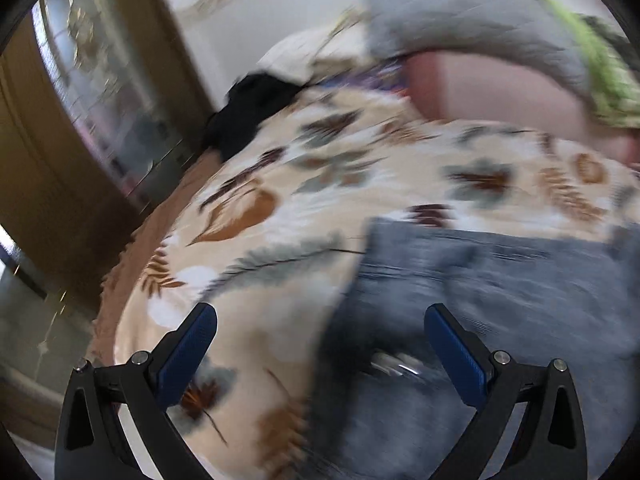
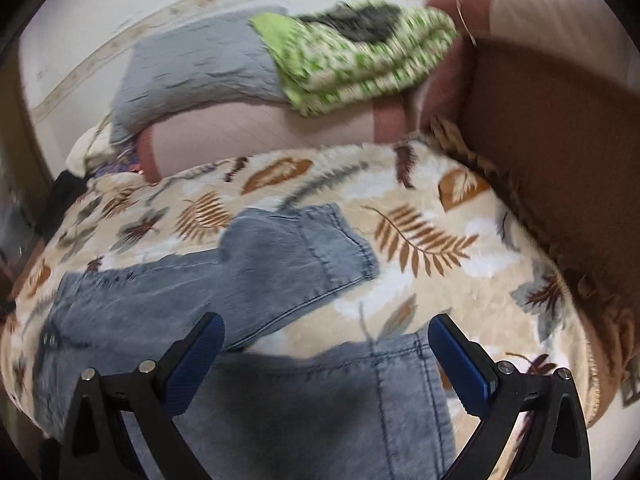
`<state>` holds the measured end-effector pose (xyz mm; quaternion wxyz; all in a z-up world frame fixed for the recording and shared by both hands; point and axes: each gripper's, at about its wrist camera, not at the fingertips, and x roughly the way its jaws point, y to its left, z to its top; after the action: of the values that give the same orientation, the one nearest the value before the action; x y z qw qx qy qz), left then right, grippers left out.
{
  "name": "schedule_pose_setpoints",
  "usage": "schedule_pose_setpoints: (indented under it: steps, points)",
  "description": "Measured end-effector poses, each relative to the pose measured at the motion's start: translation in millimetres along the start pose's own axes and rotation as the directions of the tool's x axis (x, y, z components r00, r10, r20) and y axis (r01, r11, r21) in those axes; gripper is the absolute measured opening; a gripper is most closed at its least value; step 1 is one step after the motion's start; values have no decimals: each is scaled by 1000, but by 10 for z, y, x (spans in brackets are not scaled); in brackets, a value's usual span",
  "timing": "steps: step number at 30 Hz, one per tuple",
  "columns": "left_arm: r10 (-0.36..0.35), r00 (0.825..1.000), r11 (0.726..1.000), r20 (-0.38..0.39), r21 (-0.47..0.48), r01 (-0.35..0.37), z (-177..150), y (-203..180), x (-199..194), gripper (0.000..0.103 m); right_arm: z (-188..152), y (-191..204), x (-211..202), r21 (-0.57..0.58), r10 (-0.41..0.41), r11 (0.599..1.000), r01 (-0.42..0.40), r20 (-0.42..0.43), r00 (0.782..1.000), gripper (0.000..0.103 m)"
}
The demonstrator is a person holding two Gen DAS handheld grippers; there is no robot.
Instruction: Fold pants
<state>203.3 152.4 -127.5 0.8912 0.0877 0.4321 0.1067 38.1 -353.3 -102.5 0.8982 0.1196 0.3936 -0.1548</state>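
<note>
Both tongs (image 1: 320,316) (image 2: 326,324) gape, seemingly above jeans (image 2: 248,272) on blanket (image 2: 440,216).

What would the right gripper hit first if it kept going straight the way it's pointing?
Most likely the blue-grey denim pants, spread on the leaf-patterned fleece blanket. The right gripper is open, with denim between and beyond its fingers; depth is uncertain in the fisheye view.

pants (image 2: 248,272): faded blue-grey denim | state: spread flat, legs apart, slightly rumpled | pose: one leg angled ahead of the right tool, other leg hem directly beneath its fingers | blurred in left view (image 1: 500,300)
</note>
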Motion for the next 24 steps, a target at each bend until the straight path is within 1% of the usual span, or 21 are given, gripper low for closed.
schedule_pose_setpoints:
  steps: [2,4,6,8,11,13,14,15,16,17,18,19,20,21,22,23,24]
  points:
    - [5,998,999,-56,-31,-7,126,150,303,103,101,-109,130,15,-8,1000,9,-14,1000,103]
    - [-37,994,996,-107,-79,28,245,278,572,103,219,-194,268,23,-8,1000,8,-28,1000,103]
    - [-70,987,991,-145,-121,52,355,316,782,103,317,-236,388,26,-15,1000,16,-27,1000,103]
    - [-124,978,985,-169,-144,100,451,231,931,103,397,-249,512,12,-25,1000,25,-28,999,103]
    - [-192,959,972,-207,-171,158,609,26,1167,103,515,-312,702,26,10,1000,-9,-34,999,103]
    - [-221,950,968,-221,-168,186,687,-137,1293,103,601,-394,829,64,43,997,-40,-43,998,103]
    - [-221,947,970,-231,-155,189,717,-206,1366,103,639,-428,877,75,54,996,-51,-35,998,103]
    - [-223,944,971,-244,-137,194,741,-307,1447,99,696,-493,952,109,77,991,-72,-44,996,103]
    - [-232,939,970,-255,-128,205,751,-377,1510,86,731,-540,1001,135,97,987,-90,-47,994,103]
    - [-248,929,967,-274,-122,222,746,-444,1581,75,781,-597,1068,166,124,979,-114,-49,991,103]
    - [-276,910,961,-308,-122,250,728,-534,1675,53,826,-640,1135,193,147,972,-135,-53,988,103]
    - [-296,897,955,-329,-127,268,714,-573,1743,42,855,-669,1199,213,162,966,-147,-56,985,103]
    - [-297,890,955,-346,-125,270,689,-627,1799,42,889,-688,1278,231,181,959,-162,-61,982,103]
    - [-278,900,961,-337,-106,257,679,-673,1810,42,921,-686,1362,242,203,953,-181,-68,977,103]
    - [-263,911,965,-318,-80,251,679,-720,1792,39,957,-667,1483,252,231,946,-204,-80,970,103]
    - [-259,916,965,-306,-58,254,683,-760,1774,34,973,-639,1584,254,243,944,-211,-99,965,103]
    - [-267,916,963,-300,-43,266,684,-799,1757,25,980,-610,1674,250,247,945,-212,-116,962,103]
